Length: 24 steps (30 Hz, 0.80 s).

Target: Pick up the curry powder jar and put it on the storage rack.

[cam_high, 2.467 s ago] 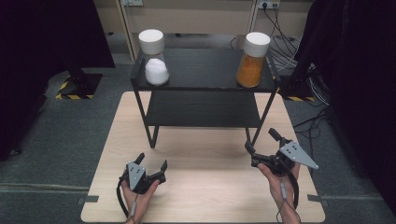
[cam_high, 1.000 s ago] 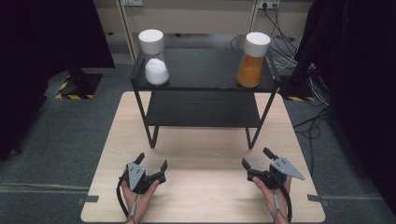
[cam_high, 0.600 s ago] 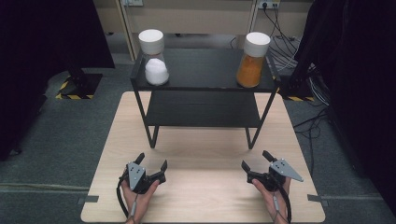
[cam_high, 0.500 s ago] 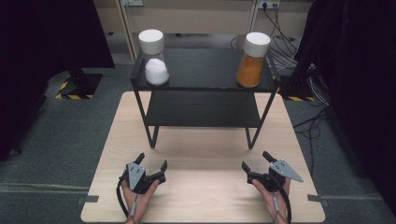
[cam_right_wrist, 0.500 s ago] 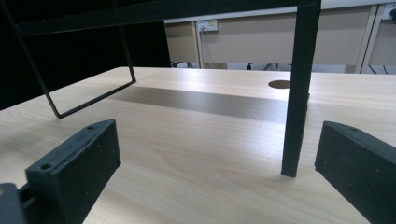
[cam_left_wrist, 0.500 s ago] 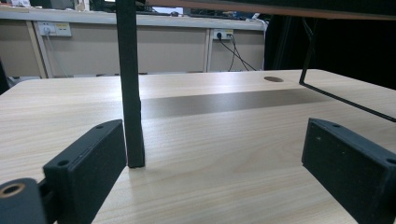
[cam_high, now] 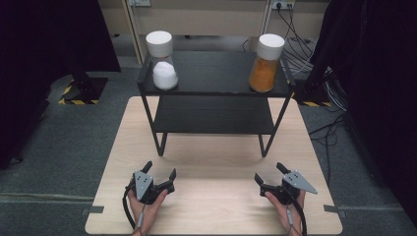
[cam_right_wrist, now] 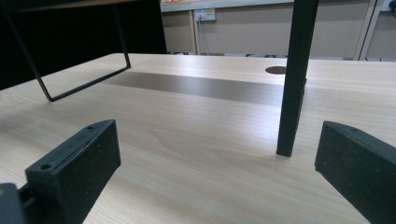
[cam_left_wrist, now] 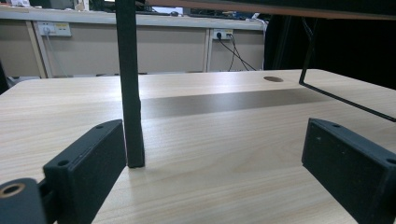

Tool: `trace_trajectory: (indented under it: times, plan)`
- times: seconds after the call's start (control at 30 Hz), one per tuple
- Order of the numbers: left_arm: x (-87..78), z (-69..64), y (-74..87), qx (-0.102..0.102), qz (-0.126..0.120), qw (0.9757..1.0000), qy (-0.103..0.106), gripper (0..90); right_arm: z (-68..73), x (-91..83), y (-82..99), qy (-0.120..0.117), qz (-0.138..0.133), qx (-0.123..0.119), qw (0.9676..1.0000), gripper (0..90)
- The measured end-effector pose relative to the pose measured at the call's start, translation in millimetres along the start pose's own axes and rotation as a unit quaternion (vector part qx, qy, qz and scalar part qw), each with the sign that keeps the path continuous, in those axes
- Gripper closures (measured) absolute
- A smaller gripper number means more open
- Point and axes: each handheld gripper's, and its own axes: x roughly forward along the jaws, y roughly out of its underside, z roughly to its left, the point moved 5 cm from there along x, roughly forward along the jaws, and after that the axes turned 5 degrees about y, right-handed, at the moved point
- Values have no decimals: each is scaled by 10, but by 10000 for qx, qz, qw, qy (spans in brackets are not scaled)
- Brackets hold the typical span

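Note:
A black two-tier shelf (cam_high: pixel 212 88) stands at the far half of the wooden table (cam_high: pixel 211 162). On its top tier stand two white-capped jars: one with white powder (cam_high: pixel 162 61) at the left and one with orange powder (cam_high: pixel 264 64) at the right. My left gripper (cam_high: pixel 159 171) rests low near the table's front left, open and holding nothing. My right gripper (cam_high: pixel 269 173) rests near the front right, also open and holding nothing. In the left gripper view a shelf leg (cam_left_wrist: pixel 130 88) rises just ahead of the jaws. The right gripper view has another leg (cam_right_wrist: pixel 295 79) ahead.
The shelf's lower tier (cam_high: pixel 212 115) carries nothing. Grey carpet surrounds the table, with cables (cam_high: pixel 300 44) on the floor at the back right and a black stand base with hazard tape (cam_high: pixel 81 91) at the left. A round hole (cam_right_wrist: pixel 275 70) sits in the tabletop.
My right gripper came down and back toward the table's front edge and now rests low. The left gripper and both jars have stayed put.

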Motion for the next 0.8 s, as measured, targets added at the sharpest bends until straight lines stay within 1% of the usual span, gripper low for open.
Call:
trace_trajectory:
  times: [0.1, 0.2, 0.37, 0.63, 0.8]
  plan:
    - [0, 0, 0, -6, -2, 10000, 0, 59, 1, 2, 9, -1, 44, 10, 10000, 6]
    - [0, -1, 0, -1, 0, 10000, -2, 59, 3, 1, 12, 3, 29, 16, 10000, 6]
    - [1, -2, -1, 2, 4, 10000, -2, 59, 12, 4, 7, 4, 48, -29, 10000, 6]
    - [-1, -1, 0, -20, 2, 10000, 10, 59, 46, 19, -15, -44, 122, -271, 9995, 8]
    - [1, 1, -3, -28, 13, 10000, 11, 59, 29, 17, -8, -79, 94, -254, 9996, 9]
